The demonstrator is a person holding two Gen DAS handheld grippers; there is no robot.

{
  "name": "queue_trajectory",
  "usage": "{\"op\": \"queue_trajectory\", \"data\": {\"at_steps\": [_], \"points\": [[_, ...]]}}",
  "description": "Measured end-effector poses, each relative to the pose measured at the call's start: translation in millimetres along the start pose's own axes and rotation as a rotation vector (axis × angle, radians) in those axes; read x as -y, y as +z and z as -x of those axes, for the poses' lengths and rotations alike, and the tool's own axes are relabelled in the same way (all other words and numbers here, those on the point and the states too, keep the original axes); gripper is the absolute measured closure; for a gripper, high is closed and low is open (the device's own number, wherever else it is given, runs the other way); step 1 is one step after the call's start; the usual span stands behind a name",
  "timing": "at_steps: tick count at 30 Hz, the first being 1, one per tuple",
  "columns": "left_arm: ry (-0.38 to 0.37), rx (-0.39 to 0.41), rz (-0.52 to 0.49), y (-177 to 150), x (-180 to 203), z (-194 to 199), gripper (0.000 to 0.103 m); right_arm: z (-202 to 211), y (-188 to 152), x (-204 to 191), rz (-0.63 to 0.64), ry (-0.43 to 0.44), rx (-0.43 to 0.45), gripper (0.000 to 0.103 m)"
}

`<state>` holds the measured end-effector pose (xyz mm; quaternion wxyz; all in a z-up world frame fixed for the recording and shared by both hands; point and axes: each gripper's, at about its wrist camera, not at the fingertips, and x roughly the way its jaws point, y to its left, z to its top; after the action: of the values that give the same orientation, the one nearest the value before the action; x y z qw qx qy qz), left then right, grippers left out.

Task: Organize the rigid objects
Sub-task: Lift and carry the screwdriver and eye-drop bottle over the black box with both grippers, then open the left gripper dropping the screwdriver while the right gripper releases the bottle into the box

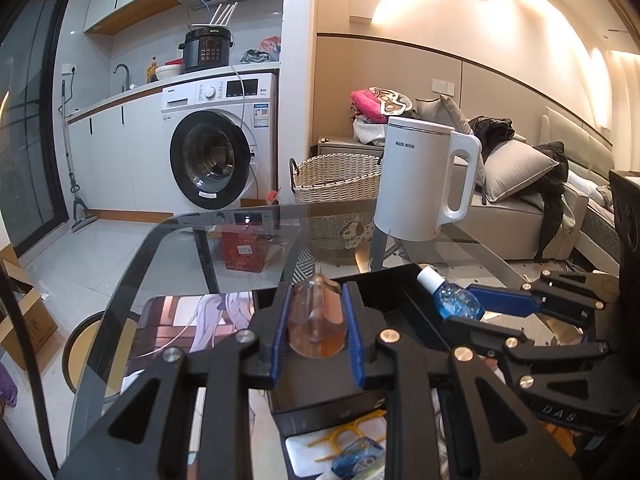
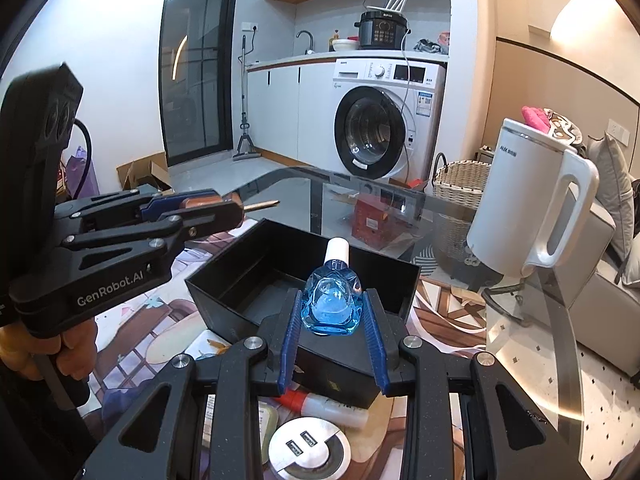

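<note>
My left gripper [image 1: 318,320] is shut on an amber screwdriver handle [image 1: 318,326], its shaft pointing away over the open black box [image 1: 400,292]. My right gripper [image 2: 332,312] is shut on a small blue bottle [image 2: 332,308] with a white cap, held above the black box [image 2: 256,264]. In the left wrist view the right gripper [image 1: 476,308] comes in from the right with the blue bottle [image 1: 456,300] over the box. In the right wrist view the left gripper [image 2: 224,206] comes in from the left, clamped on the screwdriver [image 2: 208,203], whose tip sticks out to the right. A hand grips its handle.
A white kettle [image 1: 424,184] stands on the glass table [image 1: 224,256] behind the box. Near me lie a yellow plastic piece [image 1: 352,436], a blue tape dispenser [image 1: 356,464], a white tube [image 2: 332,408] and a round USB hub [image 2: 308,452] on a picture mat [image 1: 192,320].
</note>
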<state>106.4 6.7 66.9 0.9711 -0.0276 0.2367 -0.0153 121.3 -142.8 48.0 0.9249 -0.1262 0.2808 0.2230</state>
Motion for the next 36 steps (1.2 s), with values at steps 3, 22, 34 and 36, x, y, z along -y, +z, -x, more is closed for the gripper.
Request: {"op": "queue_trajectory", "data": {"at_steps": [3,22,34,36], "points": [[-0.002,-0.011,-0.003,-4,1,-8,0.08,-9,0,1,0.0,0.004,-0.009,0.073],[-0.002,-0.064,-0.016,-16,3,-42,0.08,-54,-2,11,-0.016,0.001,-0.082,0.073],[0.032,-0.075,-0.026,-19,6,-44,0.069,-27,-8,14,-0.024,0.006,-0.009,0.017],[0.037,-0.064,-0.018,-18,7,-37,0.042,-18,-10,16,-0.036,0.001,0.012,0.015]]}}
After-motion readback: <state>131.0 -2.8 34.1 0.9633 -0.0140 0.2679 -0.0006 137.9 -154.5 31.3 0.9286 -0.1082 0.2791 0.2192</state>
